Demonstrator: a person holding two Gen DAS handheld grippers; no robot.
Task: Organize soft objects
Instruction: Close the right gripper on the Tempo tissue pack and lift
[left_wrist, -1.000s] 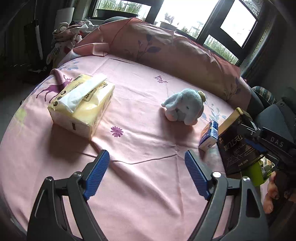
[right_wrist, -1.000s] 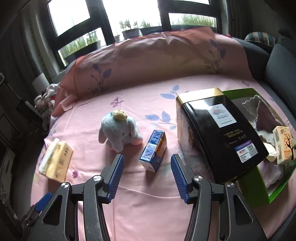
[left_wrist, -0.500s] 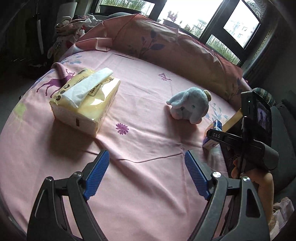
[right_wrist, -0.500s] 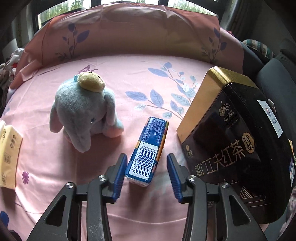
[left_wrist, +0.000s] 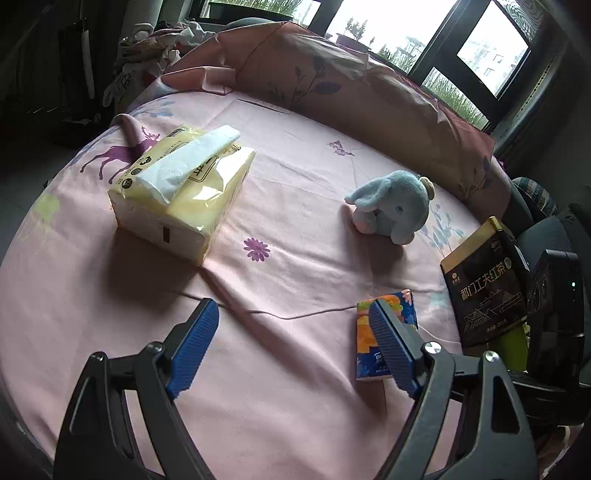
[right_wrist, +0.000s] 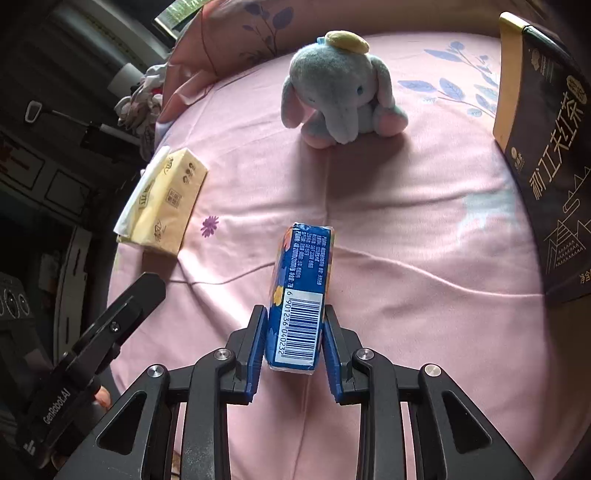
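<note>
My right gripper (right_wrist: 294, 338) is shut on a small blue tissue packet (right_wrist: 301, 295) with a barcode, held above the pink sheet; the packet also shows in the left wrist view (left_wrist: 384, 334), behind my left finger. My left gripper (left_wrist: 295, 350) is open and empty over the sheet. A grey-blue plush elephant (left_wrist: 393, 205) sits farther back, seen also in the right wrist view (right_wrist: 338, 90). A yellow tissue pack (left_wrist: 184, 194) with a white tissue pulled up lies at the left, also in the right wrist view (right_wrist: 164, 201).
A black and gold tea box (left_wrist: 484, 284) stands at the right, also in the right wrist view (right_wrist: 546, 140). A pink pillow (left_wrist: 351, 85) lines the far edge of the bed. Clothes (left_wrist: 147, 44) lie beyond the bed at the back left.
My right gripper has closed on the blue tissue packet, lifted it and drawn it back from the tea box. My left gripper has stayed open and nearly still.
</note>
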